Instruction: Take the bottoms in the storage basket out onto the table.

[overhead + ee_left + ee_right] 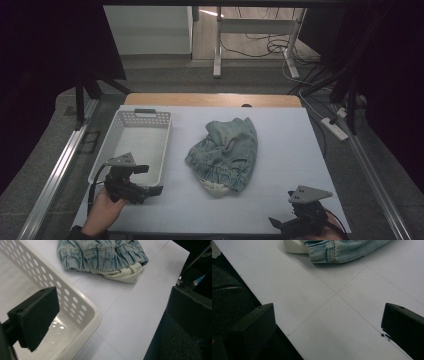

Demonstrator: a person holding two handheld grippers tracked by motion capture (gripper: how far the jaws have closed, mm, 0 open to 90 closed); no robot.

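High view — crumpled, pale-blue denim garment (224, 152) — cream lining peeking out.

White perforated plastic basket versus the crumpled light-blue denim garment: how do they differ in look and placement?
The white perforated plastic basket is rigid, rectangular and holds nothing; the crumpled light-blue denim garment is soft, bunched, with a cream lining showing at its near edge. The basket sits at the table's left beside the left gripper; the garment lies mid-table. Both rest on the white tabletop, untouched.
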